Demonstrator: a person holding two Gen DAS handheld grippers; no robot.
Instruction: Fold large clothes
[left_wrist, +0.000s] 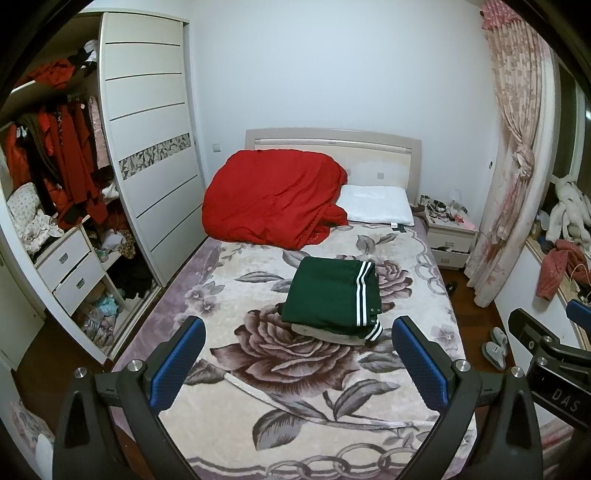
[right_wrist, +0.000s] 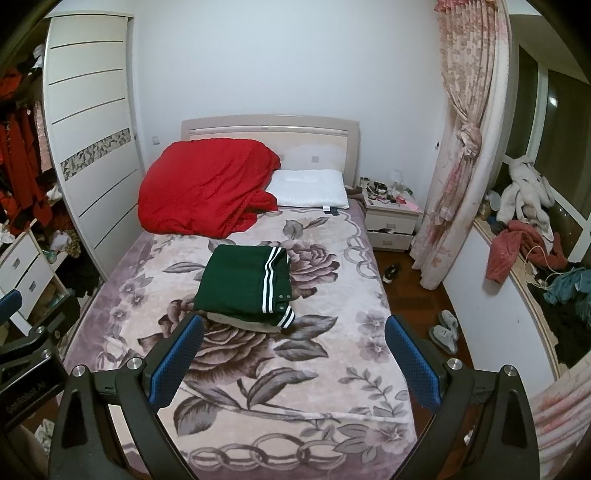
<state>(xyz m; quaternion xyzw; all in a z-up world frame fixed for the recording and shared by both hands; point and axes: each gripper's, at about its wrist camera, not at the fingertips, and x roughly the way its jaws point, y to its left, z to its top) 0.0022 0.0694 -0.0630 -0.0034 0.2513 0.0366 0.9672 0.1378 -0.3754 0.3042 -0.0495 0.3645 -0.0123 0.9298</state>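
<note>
While both grippers (left_wrist: 297, 336) (right_wrist: 293, 334) gape empty, the folded green jacket (left_wrist: 328, 295) lies lengthwise toward the headboard (left_wrist: 332, 142).

A bed (left_wrist: 229, 369) under a floral blanket (right_wrist: 314, 354) meets the far white wall; open wardrobe (left_wrist: 147, 155) left, pink curtain (right_wrist: 465, 147) and nightstand (right_wrist: 391, 221) right.

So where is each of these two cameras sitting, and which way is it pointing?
Left wrist view: mounted on the left gripper, above the foot of the bed, facing the headboard; its blue-padded fingers spread open, and the right gripper shows at the right edge.
Right wrist view: on the right gripper, alongside, facing the same way; fingers open, left gripper at the left edge.
Shared: folded green garment on the floral blanket, red quilt, pillow.
</note>
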